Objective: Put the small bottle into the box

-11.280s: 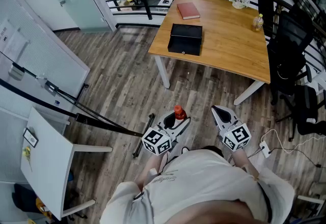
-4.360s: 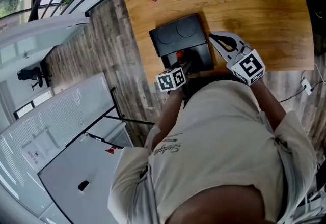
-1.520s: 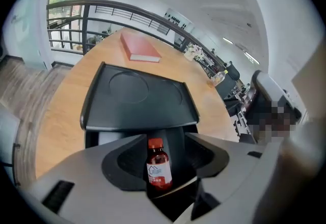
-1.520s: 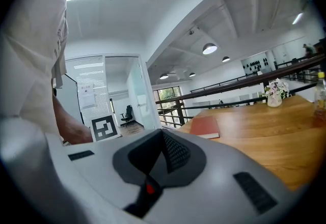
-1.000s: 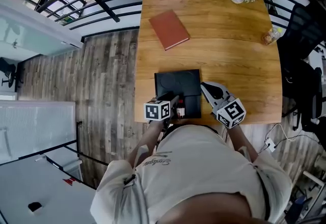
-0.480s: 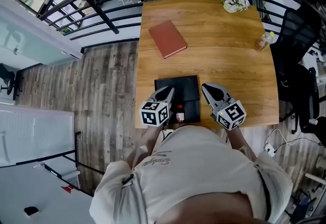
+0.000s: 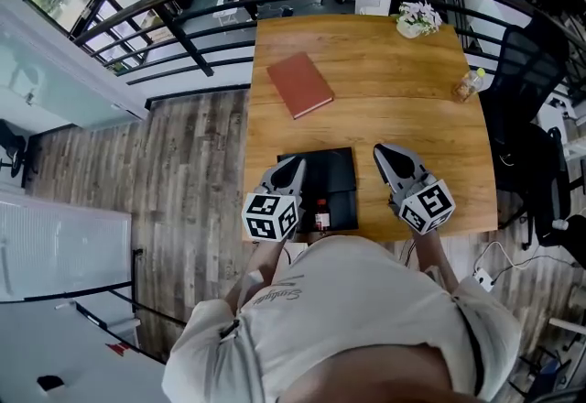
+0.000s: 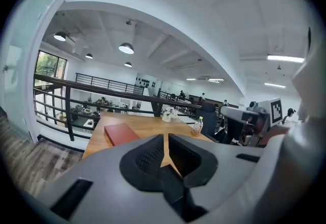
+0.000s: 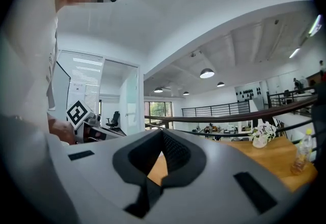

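The small bottle (image 7: 321, 214), dark with a red cap, stands upright in the near part of the open black box (image 7: 341, 174) at the table's front edge. My left gripper (image 7: 298, 161) hovers over the box's left edge, apart from the bottle. In the left gripper view the left gripper (image 8: 165, 138) is shut, tips together, with nothing between them. My right gripper (image 7: 383, 151) is over bare wood to the right of the box. In the right gripper view the right gripper (image 9: 162, 134) also has its tips closed on nothing.
On the wooden table (image 7: 412, 117) lie a red book (image 7: 299, 85), a flower pot (image 7: 417, 18) at the far edge and a plastic drink bottle (image 7: 465, 85) at the right. A black railing (image 7: 183, 30) runs behind; a black office chair (image 7: 536, 71) stands on the right.
The left gripper has let go of the bottle, shut its jaws and drawn up and left of the box. The bottle stays standing in the box. The right gripper has barely moved.
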`<move>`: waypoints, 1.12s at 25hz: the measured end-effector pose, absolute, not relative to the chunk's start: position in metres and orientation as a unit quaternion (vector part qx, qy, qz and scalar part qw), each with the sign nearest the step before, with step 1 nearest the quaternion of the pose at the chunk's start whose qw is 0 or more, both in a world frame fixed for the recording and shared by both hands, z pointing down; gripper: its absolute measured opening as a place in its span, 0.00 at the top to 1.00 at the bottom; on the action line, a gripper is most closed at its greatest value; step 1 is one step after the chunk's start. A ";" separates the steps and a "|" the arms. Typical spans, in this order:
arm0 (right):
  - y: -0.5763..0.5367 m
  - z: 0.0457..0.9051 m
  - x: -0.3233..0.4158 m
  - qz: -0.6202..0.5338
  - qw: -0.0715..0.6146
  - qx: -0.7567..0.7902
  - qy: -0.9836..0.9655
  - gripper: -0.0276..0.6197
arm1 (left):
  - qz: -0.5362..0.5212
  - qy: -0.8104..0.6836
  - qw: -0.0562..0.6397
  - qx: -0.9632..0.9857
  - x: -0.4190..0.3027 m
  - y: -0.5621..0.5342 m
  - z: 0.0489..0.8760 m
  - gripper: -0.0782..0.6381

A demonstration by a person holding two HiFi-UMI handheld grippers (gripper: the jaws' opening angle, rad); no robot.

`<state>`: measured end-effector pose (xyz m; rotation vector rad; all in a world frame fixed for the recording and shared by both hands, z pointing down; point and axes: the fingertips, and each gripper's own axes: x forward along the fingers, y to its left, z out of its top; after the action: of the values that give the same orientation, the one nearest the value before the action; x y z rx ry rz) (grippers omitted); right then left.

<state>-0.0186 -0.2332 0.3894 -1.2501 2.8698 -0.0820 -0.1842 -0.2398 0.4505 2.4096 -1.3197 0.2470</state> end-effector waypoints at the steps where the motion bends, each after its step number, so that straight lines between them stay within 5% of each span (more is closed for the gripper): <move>1: -0.235 0.384 -0.020 -0.021 0.011 -0.399 0.917 0.97 | 0.082 -0.475 0.182 0.857 -0.187 -0.244 0.443 0.84; 28: -0.239 0.354 -0.043 0.023 0.009 -0.385 0.923 0.96 | 0.027 -0.503 0.129 0.854 -0.204 -0.270 0.393 0.84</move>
<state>-0.0431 -0.2386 0.3540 -1.2021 2.8813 0.0716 -0.2042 -0.2698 0.3929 2.4823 -1.4621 0.0790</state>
